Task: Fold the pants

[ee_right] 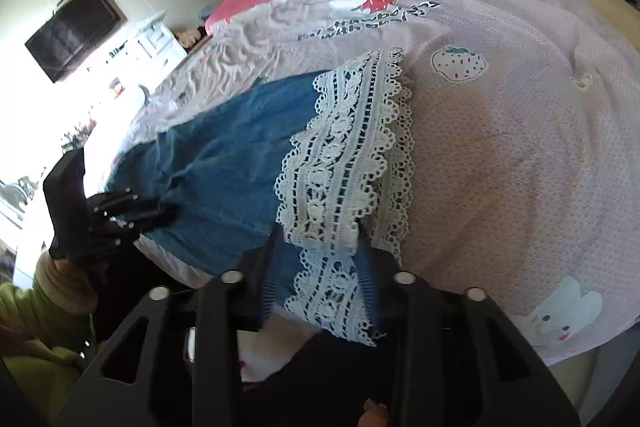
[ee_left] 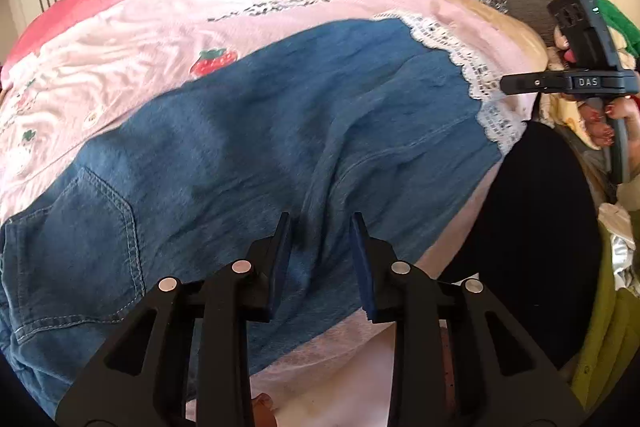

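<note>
We've got the denim pants (ee_left: 248, 163) spread flat on the strawberry-print bedspread (ee_left: 120, 67), long axis running from the pocket end by our left gripper (ee_left: 322, 227) straight across to the lace hem (ee_right: 348, 163) at our right gripper (ee_right: 320, 239), so each end is right in front of one hand. Left fingers are spread apart over a ridge of denim, gripping nothing yet, and the right ones straddle the lace, though we can't tell if they're pinching it.
</note>
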Demonstrator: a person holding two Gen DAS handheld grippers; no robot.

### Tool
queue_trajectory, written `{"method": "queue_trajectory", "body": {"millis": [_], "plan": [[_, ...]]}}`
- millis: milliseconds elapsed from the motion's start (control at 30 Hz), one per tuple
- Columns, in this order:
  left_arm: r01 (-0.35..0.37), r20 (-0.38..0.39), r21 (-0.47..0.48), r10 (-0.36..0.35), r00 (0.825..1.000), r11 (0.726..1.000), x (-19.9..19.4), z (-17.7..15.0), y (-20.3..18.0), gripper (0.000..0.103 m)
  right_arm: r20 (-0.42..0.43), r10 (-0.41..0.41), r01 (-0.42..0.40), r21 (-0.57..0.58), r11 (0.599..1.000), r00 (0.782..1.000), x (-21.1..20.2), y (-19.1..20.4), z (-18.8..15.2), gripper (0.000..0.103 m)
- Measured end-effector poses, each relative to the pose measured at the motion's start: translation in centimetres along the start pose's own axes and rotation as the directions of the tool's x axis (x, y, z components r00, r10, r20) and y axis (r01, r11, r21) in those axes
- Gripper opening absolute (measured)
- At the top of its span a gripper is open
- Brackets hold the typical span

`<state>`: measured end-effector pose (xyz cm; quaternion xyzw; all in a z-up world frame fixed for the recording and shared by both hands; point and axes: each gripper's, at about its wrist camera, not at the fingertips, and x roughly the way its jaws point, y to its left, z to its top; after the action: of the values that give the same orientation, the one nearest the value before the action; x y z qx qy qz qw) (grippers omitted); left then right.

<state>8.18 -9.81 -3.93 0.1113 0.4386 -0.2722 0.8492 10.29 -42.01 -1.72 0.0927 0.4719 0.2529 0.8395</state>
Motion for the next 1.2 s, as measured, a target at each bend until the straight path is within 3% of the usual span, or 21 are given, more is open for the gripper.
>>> {"method": "queue_trajectory", "body": {"millis": [67,133,233,267,433,533,567,600,667,933,1100,1200], "plan": [[-0.034,-0.011,0.016,0.034,0.999,0.999,0.2,-0.2,-0.1,0.009,-0.023,-0.011,0.011,0.002,1.0,1.0,-0.4,-0.3,-0.2,0.008],[-0.033,-0.021,0.008,0.033,0.999,0.999,0.0,-0.2,0.3,0.006,-0.026,-0.032,0.032,-0.006,0.999,0.999,-1.3,-0.7,-0.4,0.008],[-0.046,-0.004,0.047,0.046,0.999,0.998,-1.3,-0.5,0.3,0.006,-0.035,-0.034,0.034,0.007,0.999,0.999,-2.4,-1.7,-0.9,0.007],[-0.054,0.0,0.062,0.054,0.999,0.997,-1.7,-0.7,0.3,0.006,-0.044,-0.052,0.052,0.006,0.999,0.998,-2.4,-1.9,-1.1,0.0],[-0.078,-0.03,0.057,0.08,0.996,0.995,-2.2,-2.1,1.5,0.005,-0.069,-0.067,0.069,0.034,0.997,0.995,-2.3,-3.0,-2.5,0.0],[-0.075,-0.017,0.049,0.075,0.997,0.996,-2.8,-2.5,1.4,0.006,-0.018,0.01,-0.009,0.053,0.999,1.0,-2.9,-2.4,-2.3,0.002],[-0.071,-0.005,0.048,0.072,0.997,0.996,-3.2,-2.4,1.3,0.006,-0.012,0.011,-0.01,0.04,0.999,1.0,-3.0,-1.9,-2.2,0.009],[-0.066,0.009,0.05,0.065,0.998,0.997,-3.5,-2.3,1.1,0.008,-0.009,-0.002,0.002,0.022,1.0,1.0,-3.0,-1.5,-1.9,0.027],[-0.062,0.039,0.06,0.06,0.997,0.996,-4.2,-2.0,0.4,0.016,-0.022,-0.016,0.016,0.001,1.0,1.0,-2.4,-0.9,-1.6,0.049],[-0.044,0.065,0.166,0.033,0.997,0.985,-3.4,-0.9,-3.0,0.02,-0.047,-0.011,0.011,-0.001,1.0,0.999,0.1,-0.3,-0.5,0.046],[-0.081,0.063,0.238,0.068,0.996,0.968,-1.7,-0.1,-4.4,0.02,-0.047,-0.025,0.025,-0.011,1.0,0.999,0.4,-0.2,-0.4,0.013],[-0.113,0.071,0.275,0.097,0.993,0.955,-1.0,0.5,-4.9,0.02,-0.026,-0.013,0.014,0.018,1.0,1.0,-0.2,-0.8,-0.3,0.01]]}}
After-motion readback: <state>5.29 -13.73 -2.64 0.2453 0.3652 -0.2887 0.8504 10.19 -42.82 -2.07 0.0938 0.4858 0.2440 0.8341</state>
